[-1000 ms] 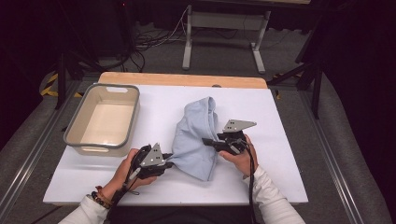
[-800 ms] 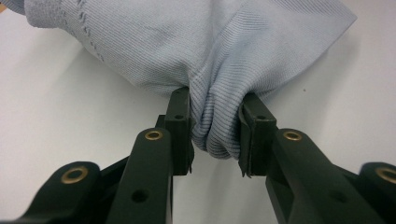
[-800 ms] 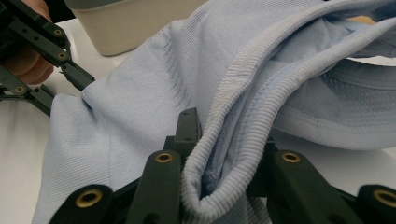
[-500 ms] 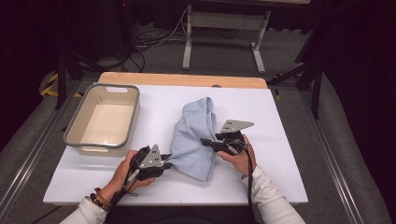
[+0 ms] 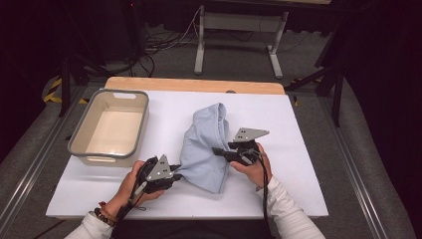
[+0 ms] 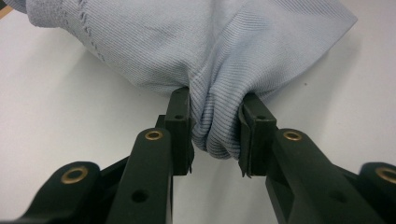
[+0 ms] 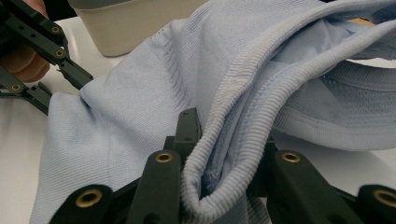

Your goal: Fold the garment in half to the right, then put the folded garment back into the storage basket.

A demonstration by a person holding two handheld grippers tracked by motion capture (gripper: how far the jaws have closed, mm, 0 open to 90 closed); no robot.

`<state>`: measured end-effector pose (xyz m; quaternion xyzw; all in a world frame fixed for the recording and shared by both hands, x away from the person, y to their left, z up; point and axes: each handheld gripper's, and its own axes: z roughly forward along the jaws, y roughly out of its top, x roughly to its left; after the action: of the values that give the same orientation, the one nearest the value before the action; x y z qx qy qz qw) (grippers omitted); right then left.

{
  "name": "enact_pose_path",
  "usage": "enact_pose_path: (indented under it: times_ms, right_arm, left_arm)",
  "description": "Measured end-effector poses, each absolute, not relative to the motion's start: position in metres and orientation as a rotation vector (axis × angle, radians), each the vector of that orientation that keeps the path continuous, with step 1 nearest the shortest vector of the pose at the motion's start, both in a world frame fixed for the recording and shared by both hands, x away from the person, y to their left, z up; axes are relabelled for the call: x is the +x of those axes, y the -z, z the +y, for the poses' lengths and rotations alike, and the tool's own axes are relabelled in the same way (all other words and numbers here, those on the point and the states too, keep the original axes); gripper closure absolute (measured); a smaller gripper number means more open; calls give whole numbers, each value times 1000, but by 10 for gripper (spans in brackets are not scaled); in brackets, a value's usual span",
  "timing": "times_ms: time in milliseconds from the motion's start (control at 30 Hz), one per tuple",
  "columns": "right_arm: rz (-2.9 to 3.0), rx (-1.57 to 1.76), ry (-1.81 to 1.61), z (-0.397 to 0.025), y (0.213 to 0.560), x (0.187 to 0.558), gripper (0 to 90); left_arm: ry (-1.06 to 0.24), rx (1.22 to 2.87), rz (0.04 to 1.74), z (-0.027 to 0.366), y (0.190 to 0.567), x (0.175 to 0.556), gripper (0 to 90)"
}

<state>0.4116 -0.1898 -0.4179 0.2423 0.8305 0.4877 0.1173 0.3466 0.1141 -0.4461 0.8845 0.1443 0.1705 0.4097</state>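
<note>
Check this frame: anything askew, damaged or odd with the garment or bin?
Nothing stands out. The light blue garment lies bunched on the white table, pinched at its near edge by the left gripper and at a ribbed hem by the right gripper. No tears visible. The bin sits upright beside it.

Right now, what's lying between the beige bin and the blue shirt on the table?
Nothing: in the high view, only bare white tabletop separates the bin from the shirt.
</note>
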Motion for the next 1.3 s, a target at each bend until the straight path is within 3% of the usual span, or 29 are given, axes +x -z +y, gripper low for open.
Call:
enact_pose_path:
  times_ms: [1300]
  right_arm:
    - [2325, 726, -1451, -186, 404, 415, 725]
  left_arm:
    - [-508, 2195, 334, 119, 422, 359, 703]
